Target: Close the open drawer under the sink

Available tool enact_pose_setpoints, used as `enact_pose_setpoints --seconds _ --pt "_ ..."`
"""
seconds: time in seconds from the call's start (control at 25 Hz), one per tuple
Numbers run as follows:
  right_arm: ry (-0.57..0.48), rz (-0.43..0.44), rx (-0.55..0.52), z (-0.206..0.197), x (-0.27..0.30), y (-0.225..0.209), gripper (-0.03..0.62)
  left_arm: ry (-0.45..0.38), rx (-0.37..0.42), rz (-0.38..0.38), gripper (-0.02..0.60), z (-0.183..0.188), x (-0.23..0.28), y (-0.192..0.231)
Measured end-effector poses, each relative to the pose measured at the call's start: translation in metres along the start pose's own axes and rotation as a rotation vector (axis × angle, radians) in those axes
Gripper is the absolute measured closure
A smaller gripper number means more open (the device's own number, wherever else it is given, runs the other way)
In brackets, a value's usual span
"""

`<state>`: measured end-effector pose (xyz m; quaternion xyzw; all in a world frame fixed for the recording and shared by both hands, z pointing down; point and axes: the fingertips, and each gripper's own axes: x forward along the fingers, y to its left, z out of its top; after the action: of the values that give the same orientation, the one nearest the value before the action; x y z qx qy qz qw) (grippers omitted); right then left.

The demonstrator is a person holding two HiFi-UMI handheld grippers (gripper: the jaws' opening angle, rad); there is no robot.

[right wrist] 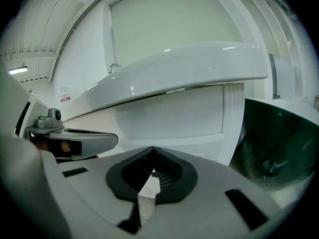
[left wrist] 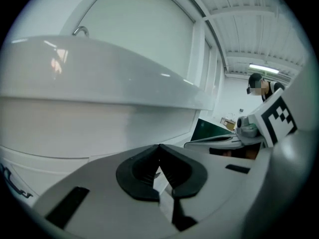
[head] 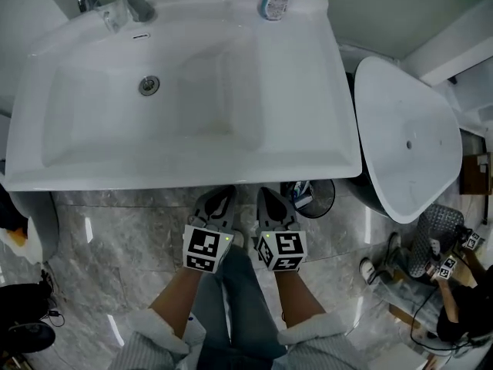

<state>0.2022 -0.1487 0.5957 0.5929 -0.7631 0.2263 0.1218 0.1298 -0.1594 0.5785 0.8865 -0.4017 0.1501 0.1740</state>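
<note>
The left gripper (head: 222,200) and right gripper (head: 268,200), both clenched on nothing, are hovering side by side over the grey marble floor (head: 115,241), facing the white drawer (right wrist: 169,114) beneath the sink (head: 192,172).

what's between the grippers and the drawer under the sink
Nothing visible. The left gripper and right gripper, both shut and empty, each face the white drawer front below the sink across open space. In the head view the sink hides the drawer.
</note>
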Motion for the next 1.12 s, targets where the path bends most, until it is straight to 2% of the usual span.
enact_pose_setpoints --seconds 0.24,0.44,0.84,1.12 --pt "-0.017 -0.026 0.01 0.032 -0.038 0.009 0.585 0.01 0.014 -0.024 0.566 0.023 -0.029 -0.017" --pt "-0.023 0.001 0.017 0.067 -0.053 0.03 0.584 -0.026 0.02 -0.022 0.566 0.064 -0.049 -0.02" --pt "-0.178 0.111 -0.046 0.187 -0.084 0.084 0.585 -0.174 0.064 -0.002 0.566 0.178 -0.092 -0.03" --pt "-0.249 0.214 -0.073 0.244 -0.117 0.112 0.585 -0.281 0.099 0.0 0.566 0.251 -0.127 -0.036"
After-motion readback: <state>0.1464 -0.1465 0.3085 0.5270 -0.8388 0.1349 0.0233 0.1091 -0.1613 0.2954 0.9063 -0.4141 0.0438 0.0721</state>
